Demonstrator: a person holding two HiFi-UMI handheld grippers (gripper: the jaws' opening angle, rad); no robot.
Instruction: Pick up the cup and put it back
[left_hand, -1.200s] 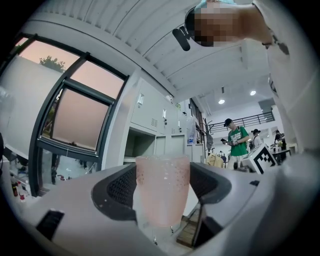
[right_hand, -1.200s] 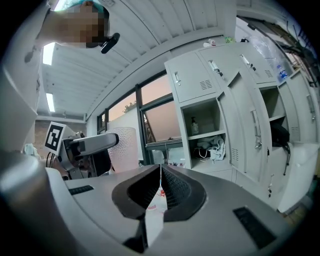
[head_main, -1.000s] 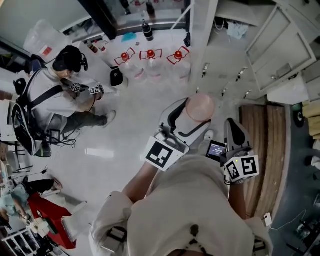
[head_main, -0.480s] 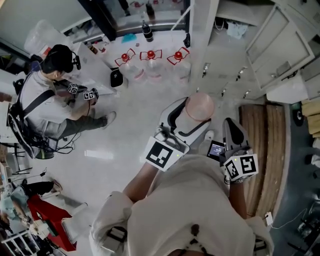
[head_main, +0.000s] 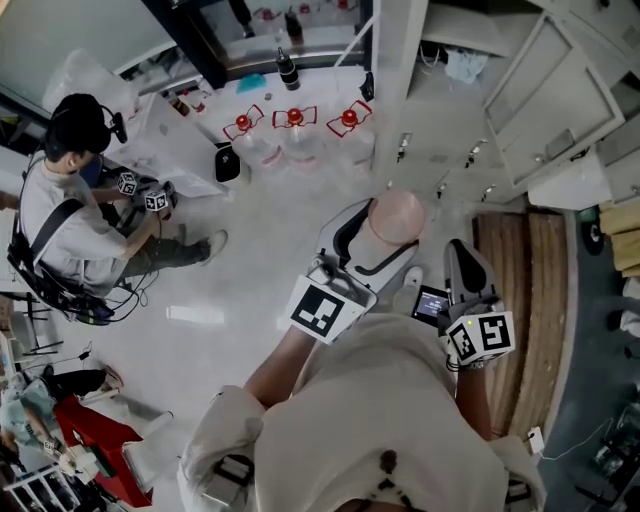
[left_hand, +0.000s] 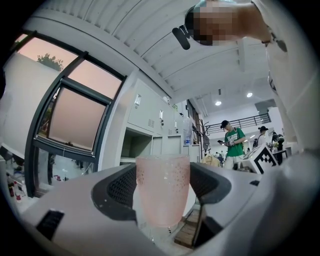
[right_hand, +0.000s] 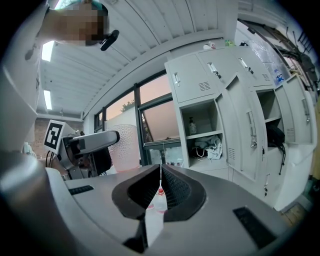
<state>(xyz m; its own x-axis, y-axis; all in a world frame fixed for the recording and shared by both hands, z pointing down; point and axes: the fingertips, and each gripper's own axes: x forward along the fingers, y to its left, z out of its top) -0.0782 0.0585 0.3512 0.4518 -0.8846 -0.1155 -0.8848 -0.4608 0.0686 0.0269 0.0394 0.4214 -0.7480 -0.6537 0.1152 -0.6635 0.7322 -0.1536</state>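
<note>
One pink cup (head_main: 397, 215) is clamped by the left gripper (head_main: 374, 240); the right gripper (head_main: 466, 262) is closed, empty. Only the head view shows all three bottles (head_main: 295, 130) (red-capped, probably water).

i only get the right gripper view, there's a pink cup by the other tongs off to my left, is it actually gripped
Observer: Yes. The left gripper view shows the pink cup upright between the left tongs, with both pads against its sides.
Operator: what's under it
Observer: In the head view the pale floor lies below it; the cup is held in the air.
Operator: anyone close
Observer: One person crouches at the head view's far left, well apart from the cup.
</note>
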